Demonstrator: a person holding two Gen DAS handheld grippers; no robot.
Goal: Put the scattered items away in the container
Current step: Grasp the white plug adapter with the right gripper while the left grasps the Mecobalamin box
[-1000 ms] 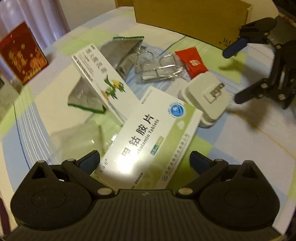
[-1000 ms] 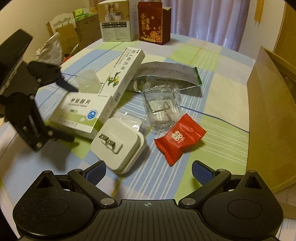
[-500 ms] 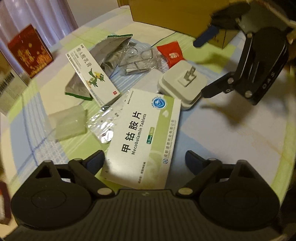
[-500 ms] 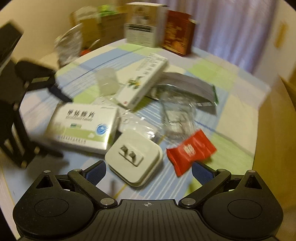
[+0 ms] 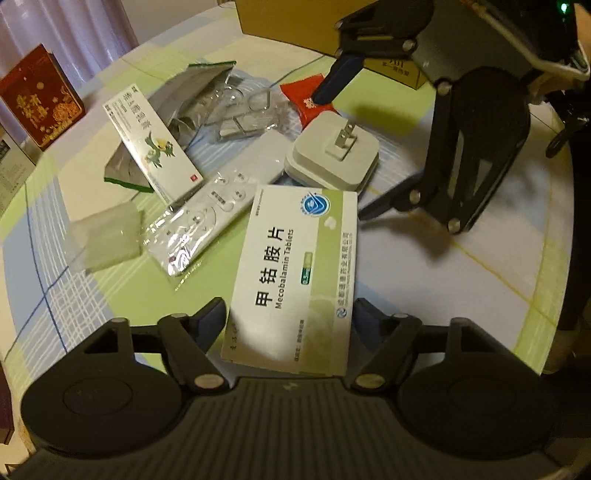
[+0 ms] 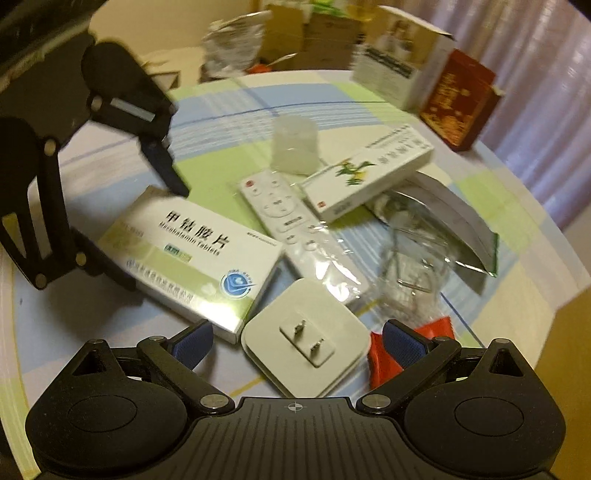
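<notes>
**Both grippers closed in on the pile, nothing yet in the box**

Since the earlier frames, both grippers had dropped closer to the clutter, and a white remote (image 5: 207,218) in clear wrap, hidden before, now showed between the two medicine boxes. The left gripper (image 5: 290,314) straddled the near end of the tablet box (image 5: 295,273), jaws spread wide on either side of it and apparently not yet pressing. That placement looked like a set-up to pinch the box across its width. The right gripper (image 6: 297,338) hung over the white plug adapter (image 6: 306,350), jaws likewise open, one blue pad beside the tablet box and the other over the red packet (image 6: 384,365). The adapter lay prongs up, so a side grip seemed the likely plan.

A long green-and-white box (image 5: 151,144) leaned on a silver pouch (image 5: 177,103), with a crumpled clear bag (image 5: 243,114) beside them and a small frosted cup (image 5: 107,236) standing apart.

The cardboard box (image 5: 280,18) stood at the far edge of the checked tablecloth (image 5: 461,295). Its inside was not visible, and every item seen was on the cloth.
</notes>
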